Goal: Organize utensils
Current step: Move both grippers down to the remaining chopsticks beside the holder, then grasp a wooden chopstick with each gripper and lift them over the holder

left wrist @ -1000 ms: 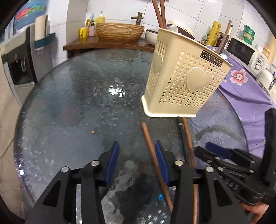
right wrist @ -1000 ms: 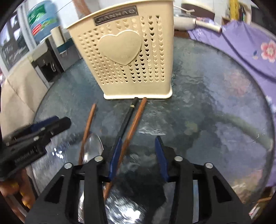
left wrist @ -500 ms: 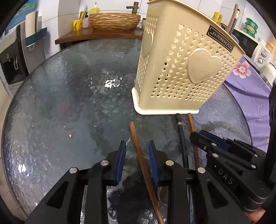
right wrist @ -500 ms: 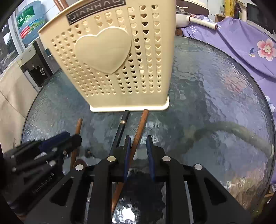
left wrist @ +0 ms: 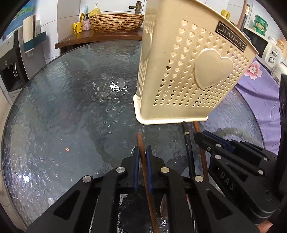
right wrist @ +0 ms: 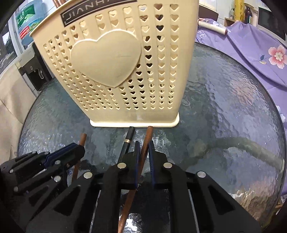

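A cream utensil holder (left wrist: 188,71) with heart holes stands on the round glass table (left wrist: 71,107); it also shows in the right wrist view (right wrist: 116,71). My left gripper (left wrist: 141,152) is shut on a brown chopstick (left wrist: 140,141) lying on the glass. My right gripper (right wrist: 143,148) is shut on another brown chopstick (right wrist: 148,134), whose tip reaches the holder's base. A black chopstick (right wrist: 128,138) lies between the two. A metal spoon (left wrist: 164,209) lies partly hidden under the left gripper. Brown chopsticks (right wrist: 58,2) stand in the holder.
A purple flowered cloth (right wrist: 251,53) covers the surface right of the table. A wooden counter with a woven basin (left wrist: 116,22) stands behind the table. A microwave (left wrist: 260,44) sits at the far right. A water dispenser (left wrist: 10,68) stands at the left.
Both grippers have moved forward toward the holder and closed, each on a brown chopstick. One second ago both were open.
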